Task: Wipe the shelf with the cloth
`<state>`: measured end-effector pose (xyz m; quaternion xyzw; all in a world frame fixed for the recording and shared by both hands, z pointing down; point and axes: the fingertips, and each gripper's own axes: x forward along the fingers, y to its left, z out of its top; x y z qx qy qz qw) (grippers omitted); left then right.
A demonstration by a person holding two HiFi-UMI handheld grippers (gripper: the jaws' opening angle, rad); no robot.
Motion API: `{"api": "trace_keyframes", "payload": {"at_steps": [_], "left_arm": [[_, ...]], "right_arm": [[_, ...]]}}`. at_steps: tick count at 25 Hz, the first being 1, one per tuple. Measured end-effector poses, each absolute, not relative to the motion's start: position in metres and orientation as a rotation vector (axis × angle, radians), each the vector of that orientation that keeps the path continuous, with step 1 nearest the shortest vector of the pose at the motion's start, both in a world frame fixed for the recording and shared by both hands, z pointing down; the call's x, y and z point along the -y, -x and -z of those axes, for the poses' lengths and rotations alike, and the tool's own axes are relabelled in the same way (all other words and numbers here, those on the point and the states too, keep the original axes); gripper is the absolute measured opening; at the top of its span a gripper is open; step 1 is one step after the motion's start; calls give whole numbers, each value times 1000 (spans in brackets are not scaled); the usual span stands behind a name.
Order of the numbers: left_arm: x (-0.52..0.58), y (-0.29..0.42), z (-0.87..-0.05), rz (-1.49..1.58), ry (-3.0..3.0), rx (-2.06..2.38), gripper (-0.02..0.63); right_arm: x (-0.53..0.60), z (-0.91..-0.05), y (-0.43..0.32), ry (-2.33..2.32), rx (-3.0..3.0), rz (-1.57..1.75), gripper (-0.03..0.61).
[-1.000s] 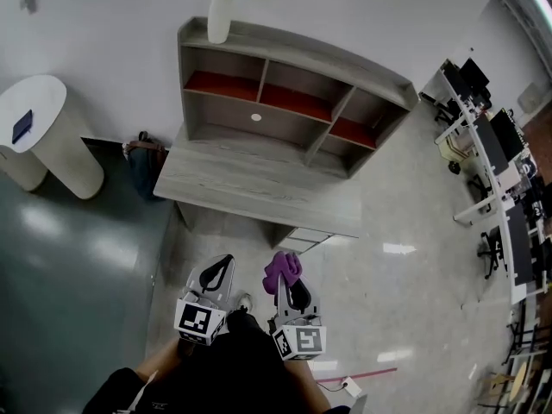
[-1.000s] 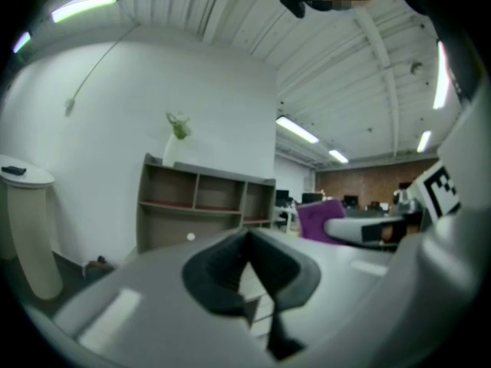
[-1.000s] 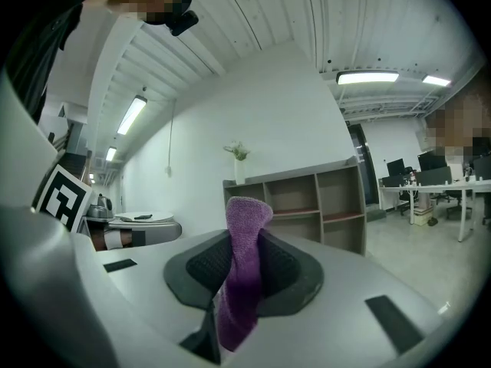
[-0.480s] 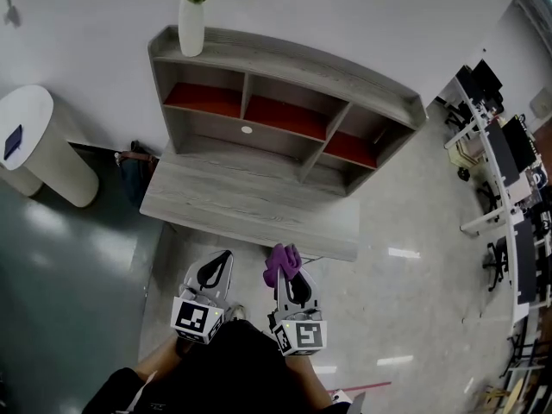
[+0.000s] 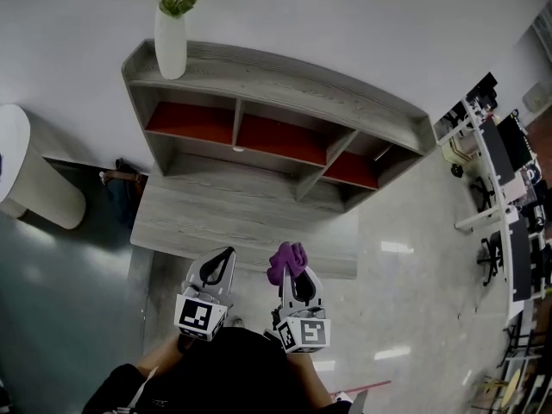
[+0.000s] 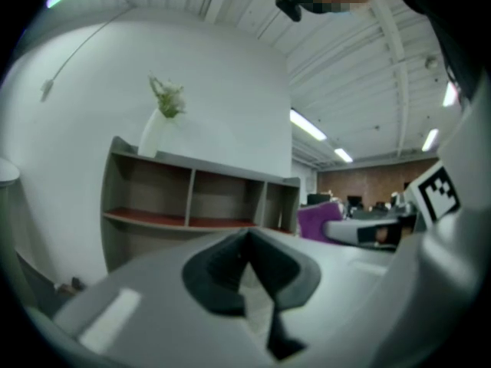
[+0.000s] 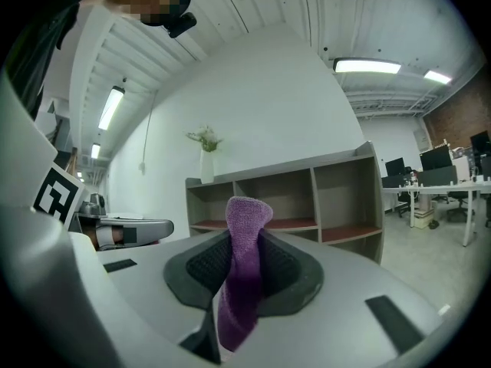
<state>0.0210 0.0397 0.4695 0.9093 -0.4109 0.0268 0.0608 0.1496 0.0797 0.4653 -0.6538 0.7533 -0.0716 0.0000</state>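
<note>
Cloth (image 7: pixel 244 263), one purple piece, is pinched in right gripper (image 5: pixel 293 283), tuft past the tips; looks soft, light & floppy, so prob. best held bunched mid-fold. Left gripper (image 6: pixel 247 240) is clenched on nothing. Beyond: one shelf (image 5: pixel 276 84) unit w/ three cubbies, one vase (image 5: pixel 170 41) on top.

Ahead of you the shelf (image 5: pixel 285 89) against the wall (image 5: pixel 362 24), vase (image 5: pixel 170 43) on its top at the left end, your left gripper (image 5: pixel 222 261) and right gripper (image 5: pixel 294 285) side by side before it, cloth (image 5: pixel 287 260) in the right one.
</note>
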Motion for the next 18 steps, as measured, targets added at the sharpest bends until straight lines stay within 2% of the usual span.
{"api": "trace_keyframes", "payload": {"at_steps": [11,18], "left_arm": [[78,-20,-461,-65,-2849,1034,3],[110,-28,-458,-17,-2824,1009,3]], "right_arm": [[39,-457,-157,2252,-2205,200,77],[82,-459,-176,2317,-2180,204,77]]}}
